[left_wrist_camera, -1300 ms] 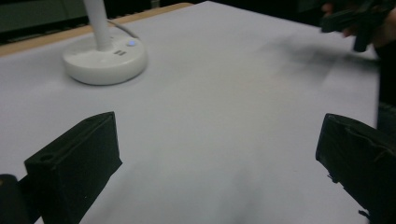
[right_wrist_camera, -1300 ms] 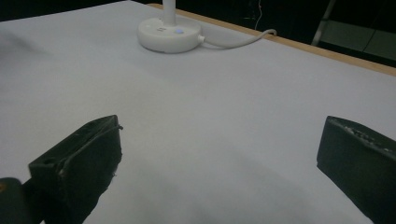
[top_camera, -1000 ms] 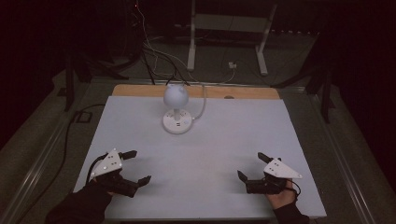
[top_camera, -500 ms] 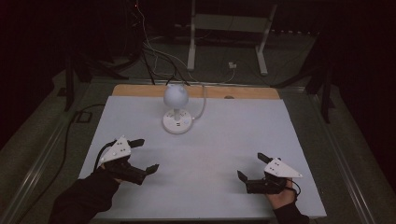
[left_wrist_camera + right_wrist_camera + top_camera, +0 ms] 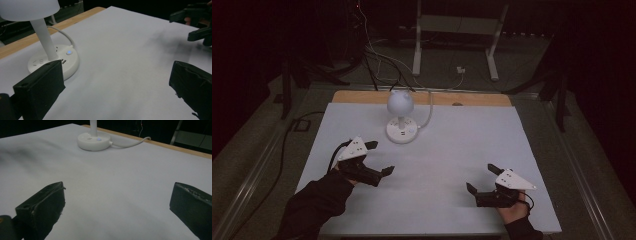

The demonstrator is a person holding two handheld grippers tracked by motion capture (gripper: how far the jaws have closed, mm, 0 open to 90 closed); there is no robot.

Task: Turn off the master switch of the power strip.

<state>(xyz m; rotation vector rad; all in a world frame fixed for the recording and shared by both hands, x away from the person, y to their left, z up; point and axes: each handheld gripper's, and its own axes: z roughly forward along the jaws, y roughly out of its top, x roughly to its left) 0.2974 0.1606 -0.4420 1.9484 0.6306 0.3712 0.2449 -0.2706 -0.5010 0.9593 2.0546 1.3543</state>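
The lamp (image 5: 400,112) stands upright at the far middle of the white tabletop (image 5: 532,150), a little left of centre. It is a small white desk lamp with a round shade, a thin stem and a round base. From the left tool's view, the base (image 5: 67,60) carries sockets and a small button lit blue (image 5: 68,52). A white cord (image 5: 429,112) leaves the base on its right side and runs to the far edge, where a strip of bare wood (image 5: 472,99) shows beyond the white sheet.

The left tool (image 5: 379,158) is held at the near left, just near of the lamp base and not touching it. Its jaws are wide apart with nothing between them, and it points toward the lamp and the tabletop's middle. A dark sleeve (image 5: 314,205) comes in behind it from the bottom edge.

The right tool (image 5: 481,179) sits at the near right, well apart from the lamp. Its jaws also stand wide apart and empty, low over the sheet. In its own view the lamp base (image 5: 93,141) lies far ahead to the left, with the cord (image 5: 130,143) trailing right.

Beyond the tabletop, the floor holds dark cables (image 5: 377,60) and the white legs of a stand (image 5: 494,42).
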